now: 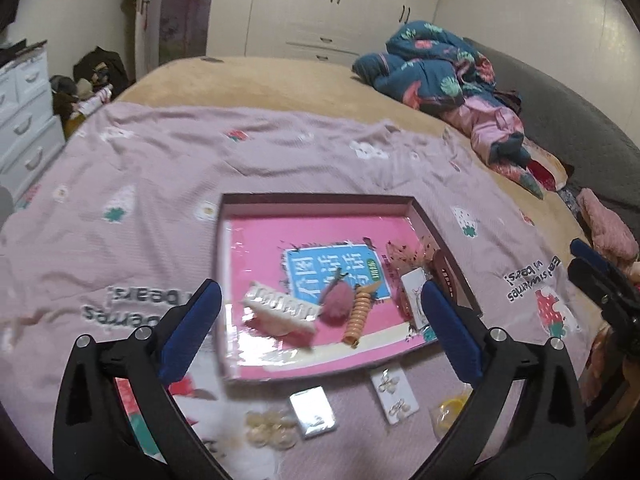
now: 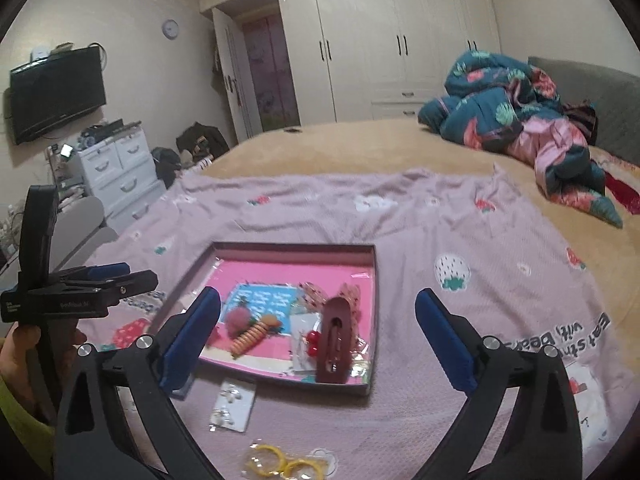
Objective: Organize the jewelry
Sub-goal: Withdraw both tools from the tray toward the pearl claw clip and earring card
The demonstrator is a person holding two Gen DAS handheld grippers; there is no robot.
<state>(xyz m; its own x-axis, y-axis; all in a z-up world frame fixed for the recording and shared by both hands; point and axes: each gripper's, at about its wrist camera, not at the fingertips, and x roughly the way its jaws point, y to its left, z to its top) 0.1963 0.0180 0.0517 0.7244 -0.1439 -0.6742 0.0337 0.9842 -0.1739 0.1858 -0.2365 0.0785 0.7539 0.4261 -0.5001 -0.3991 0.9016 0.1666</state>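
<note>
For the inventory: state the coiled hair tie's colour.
Orange coiled hair tie, clearest in the left wrist view.

One shallow box on the bed — inside, one orange spiral hair tie, one white claw clip, one maroon hair clip. Outside — two earring cards.

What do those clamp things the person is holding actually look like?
Both the left gripper and the right gripper are black plastic, with two curved arms, silver pivot bolts and blue fingertip pads. A yellow-green sleeve covers the left arm.
</note>
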